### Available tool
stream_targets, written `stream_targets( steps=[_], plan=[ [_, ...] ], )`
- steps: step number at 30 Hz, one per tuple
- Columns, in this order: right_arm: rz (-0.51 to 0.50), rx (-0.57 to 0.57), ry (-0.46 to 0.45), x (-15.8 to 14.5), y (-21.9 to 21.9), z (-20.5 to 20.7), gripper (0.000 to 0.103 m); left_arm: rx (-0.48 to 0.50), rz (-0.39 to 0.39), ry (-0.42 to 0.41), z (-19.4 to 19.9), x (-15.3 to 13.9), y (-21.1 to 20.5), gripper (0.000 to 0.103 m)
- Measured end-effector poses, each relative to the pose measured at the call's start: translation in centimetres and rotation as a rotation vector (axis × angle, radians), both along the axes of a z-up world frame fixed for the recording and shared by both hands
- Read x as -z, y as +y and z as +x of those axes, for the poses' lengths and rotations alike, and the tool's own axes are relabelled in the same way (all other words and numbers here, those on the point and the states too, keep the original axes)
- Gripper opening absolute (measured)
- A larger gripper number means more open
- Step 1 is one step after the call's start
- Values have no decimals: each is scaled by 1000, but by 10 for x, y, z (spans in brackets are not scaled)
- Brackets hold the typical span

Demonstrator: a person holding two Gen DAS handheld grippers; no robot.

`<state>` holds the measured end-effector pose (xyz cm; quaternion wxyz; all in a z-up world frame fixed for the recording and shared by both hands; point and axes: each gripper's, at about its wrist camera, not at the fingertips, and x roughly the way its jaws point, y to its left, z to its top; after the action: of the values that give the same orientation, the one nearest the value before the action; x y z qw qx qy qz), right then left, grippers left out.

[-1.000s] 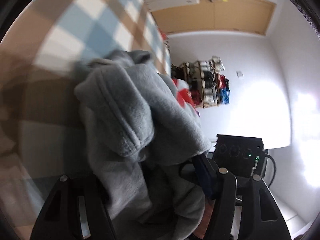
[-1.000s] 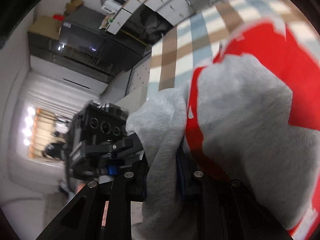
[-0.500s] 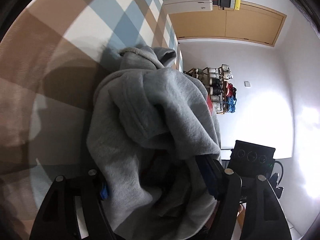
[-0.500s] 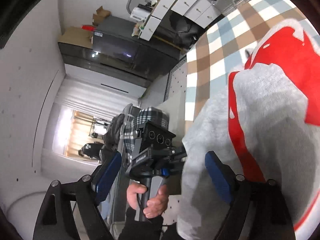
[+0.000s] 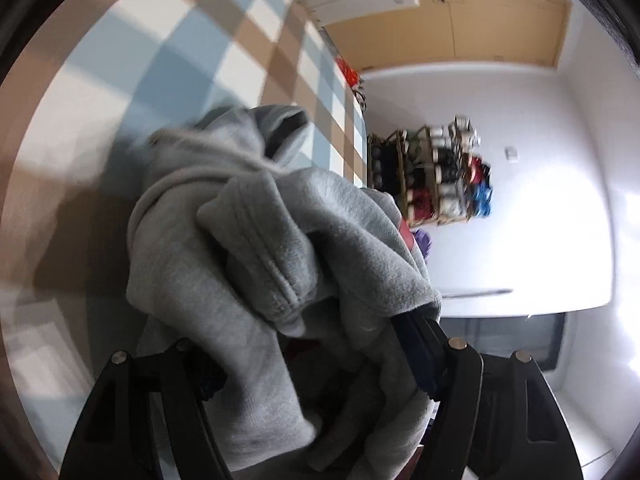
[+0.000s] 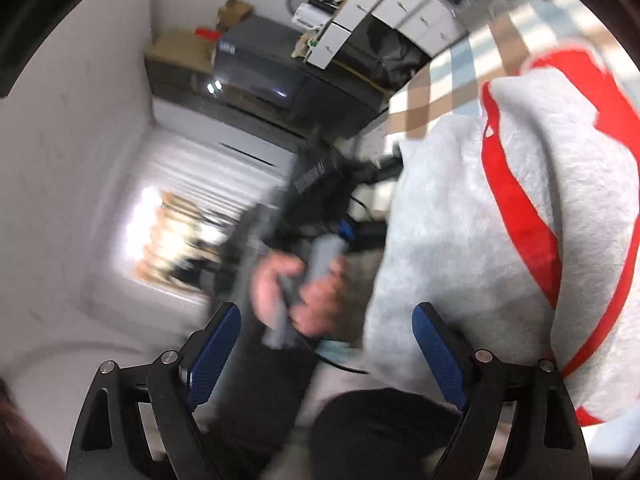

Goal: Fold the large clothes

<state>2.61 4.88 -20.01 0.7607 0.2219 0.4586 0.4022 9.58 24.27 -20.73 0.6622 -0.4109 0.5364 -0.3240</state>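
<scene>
A grey sweatshirt (image 5: 248,240) with red patches lies bunched on the blue, brown and white checked tablecloth (image 5: 180,40). My left gripper (image 5: 298,336) has a thick wad of it between its fingers; the cloth drapes over the right blue pad (image 5: 416,352) and hides the left one. In the right wrist view the sweatshirt (image 6: 480,220) hangs over the tablecloth's edge (image 6: 500,32). My right gripper (image 6: 326,312) stands beside it on the left, its jaws opening and nothing between them. Beyond it a person's hand (image 6: 304,292) grips a grey handle.
A shoe rack (image 5: 436,176) stands against the white wall, with wooden doors (image 5: 460,28) above it in the picture. A dark cabinet (image 6: 260,76) and white drawers (image 6: 400,4) stand behind the table. Dark trousers (image 6: 380,420) show below the right gripper.
My right gripper let go of the grey cloth, opened wide and drew back off the garment's edge. The left gripper shifted over the table with the wad still between its fingers.
</scene>
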Motion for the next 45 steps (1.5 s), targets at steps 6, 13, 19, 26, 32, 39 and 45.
stream_targets(
  steps=[6,13,19,26,32,39,45],
  plan=[
    [-41,-57,21,32,13,6,89,25,119,-27,0,-3,-6,68],
    [102,-111,107,55,7,19,89,-154,239,-124,-50,-41,66,68],
    [138,-131,117,65,13,15,96,32,174,-132,-48,-55,5,72],
    [228,-126,173,75,-3,3,102,51,226,7,-4,-20,-57,72],
    [306,-117,187,56,-18,-3,103,-11,311,19,-15,-19,-41,48],
    [475,83,51,20,-98,5,103,-28,286,-26,-24,-37,-19,33],
    [460,190,168,57,-111,16,103,-74,284,-34,-4,-28,-28,13]
  ],
)
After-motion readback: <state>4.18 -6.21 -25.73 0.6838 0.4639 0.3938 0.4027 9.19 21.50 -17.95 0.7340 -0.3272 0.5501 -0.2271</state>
